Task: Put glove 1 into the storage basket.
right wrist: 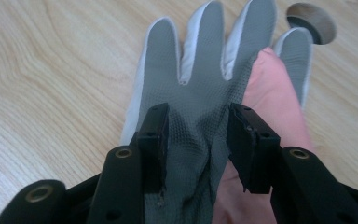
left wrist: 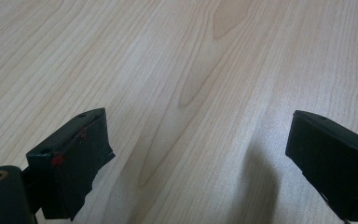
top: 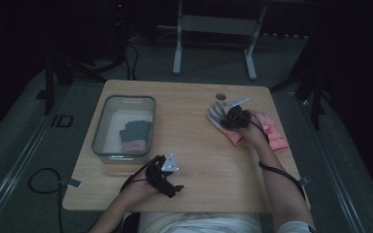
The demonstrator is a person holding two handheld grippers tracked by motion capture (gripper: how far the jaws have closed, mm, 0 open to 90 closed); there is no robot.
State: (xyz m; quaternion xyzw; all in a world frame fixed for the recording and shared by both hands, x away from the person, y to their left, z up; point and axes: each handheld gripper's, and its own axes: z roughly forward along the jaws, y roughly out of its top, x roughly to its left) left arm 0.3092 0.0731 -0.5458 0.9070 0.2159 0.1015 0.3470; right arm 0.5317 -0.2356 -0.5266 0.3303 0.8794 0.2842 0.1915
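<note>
While the left gripper [left wrist: 200, 158] hovers wide above the table [left wrist: 177, 56], the right gripper [right wrist: 196, 135] pinches the grey glove [right wrist: 200, 74] (palm bunching).

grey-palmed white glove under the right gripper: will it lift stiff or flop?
Likely floppy: the grey-palmed white fabric glove already bunches into creases between the right hand-held gripper jaws. Probably light. Its dimpled palm should resist slipping, though it may drag the pink glove it overlaps.

Dim room, grey floor [top: 24, 121], light wood table [top: 194, 160], metal stand legs [top: 213, 39] behind
</note>
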